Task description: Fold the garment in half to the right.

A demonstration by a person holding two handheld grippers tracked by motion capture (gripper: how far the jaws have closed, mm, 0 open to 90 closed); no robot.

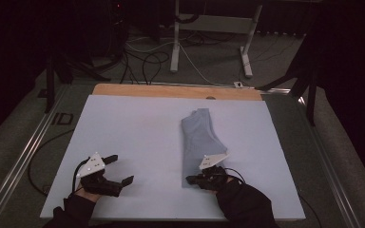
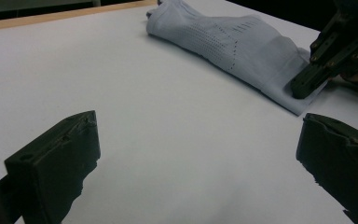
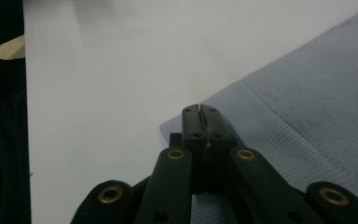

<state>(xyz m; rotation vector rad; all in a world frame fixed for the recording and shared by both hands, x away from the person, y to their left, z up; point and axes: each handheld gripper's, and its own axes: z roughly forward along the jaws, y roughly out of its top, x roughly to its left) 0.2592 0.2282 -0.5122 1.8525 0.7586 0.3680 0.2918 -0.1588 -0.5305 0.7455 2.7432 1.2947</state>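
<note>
Pale blue mat (image 1: 138,128): covered the table, wooden edge at the far side.
Left gripper (image 1: 121,170): hovered well left of the cloth, jaws spread wide, nothing between them.
Grey-blue cloth (image 1: 200,137): folded, lay lengthwise right of the mat's middle.
Right gripper (image 1: 190,179): jaws pressed together over the cloth's near corner; whether fabric was pinched, cannot tell.

Dark lab, floor cables (image 1: 147,59), stand legs (image 1: 175,42)

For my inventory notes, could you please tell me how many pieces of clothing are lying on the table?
1: a blue-grey folded garment lies right of centre on the table, its near corner under the right tongs. Nothing seems hidden.
</note>
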